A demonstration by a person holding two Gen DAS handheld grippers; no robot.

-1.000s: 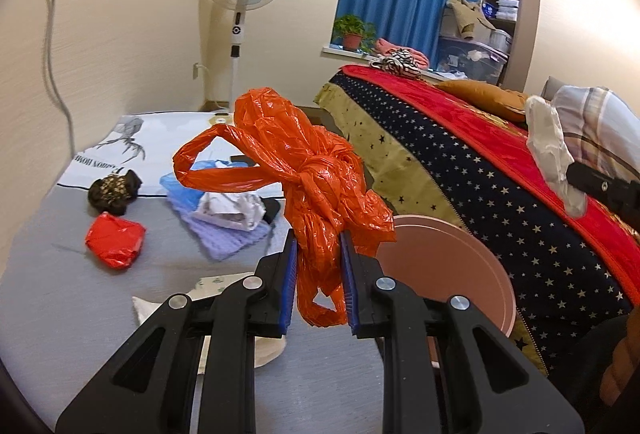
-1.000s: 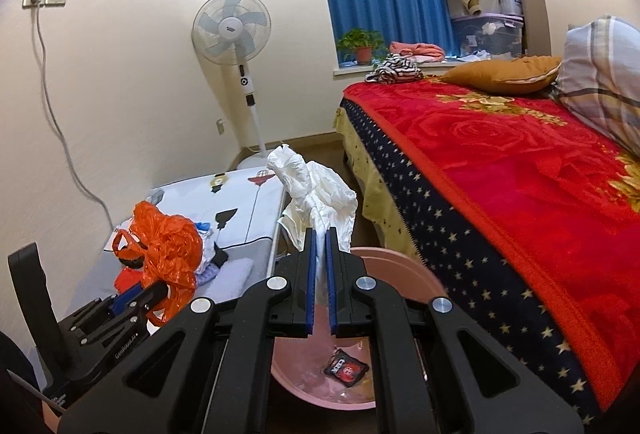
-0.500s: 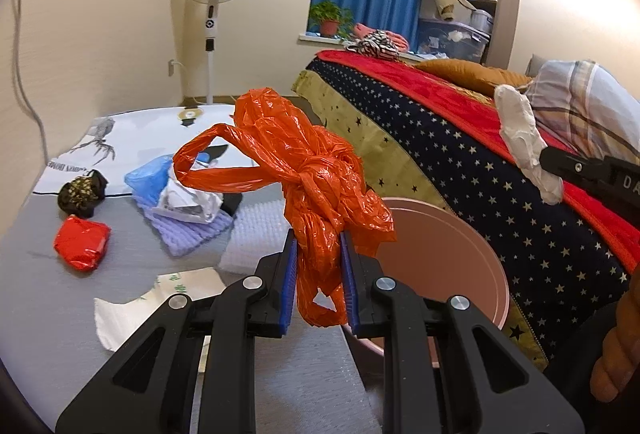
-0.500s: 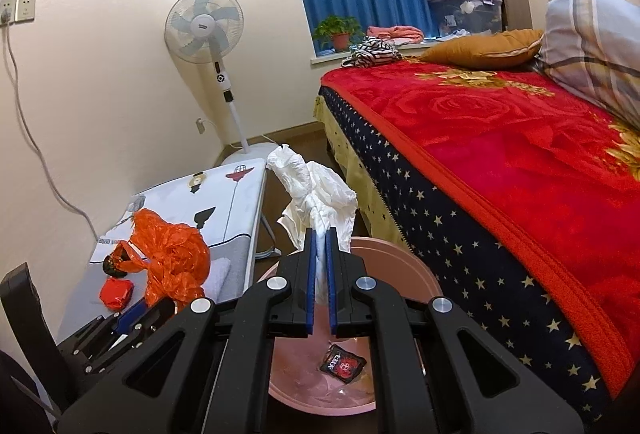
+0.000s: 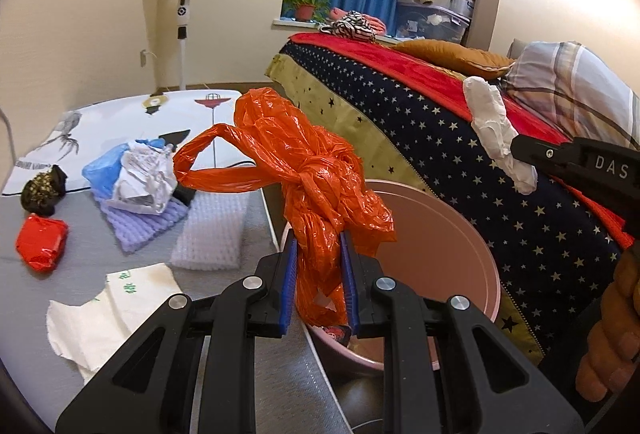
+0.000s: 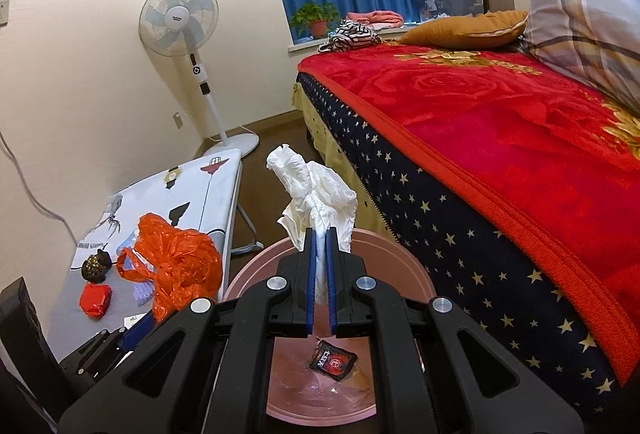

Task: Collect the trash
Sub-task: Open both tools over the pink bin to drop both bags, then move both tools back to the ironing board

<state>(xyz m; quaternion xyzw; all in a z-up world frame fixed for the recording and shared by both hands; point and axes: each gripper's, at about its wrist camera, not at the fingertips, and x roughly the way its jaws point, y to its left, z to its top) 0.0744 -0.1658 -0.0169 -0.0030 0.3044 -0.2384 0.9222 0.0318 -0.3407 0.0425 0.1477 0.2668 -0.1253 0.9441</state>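
Only the right wrist view is showing the bin's (image 6: 396,266) floor, where a dark wrapper (image 6: 333,359) is lying, perhaps foil. The right gripper (image 6: 320,274) is pinching white tissue (image 6: 316,190) at frame centre above the bin; the left gripper (image 5: 318,274) is clamping an orange bag (image 5: 304,170) over its rim.

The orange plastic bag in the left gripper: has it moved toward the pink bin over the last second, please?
Yes. The orange plastic bag, clamped in the left gripper, now overlaps the pink bin rim, which sat further right before.

The grey table (image 5: 36,298) carries a red packet (image 5: 40,243), torn white paper (image 5: 108,310), a purple cloth (image 5: 136,224) and white foam (image 5: 212,234).
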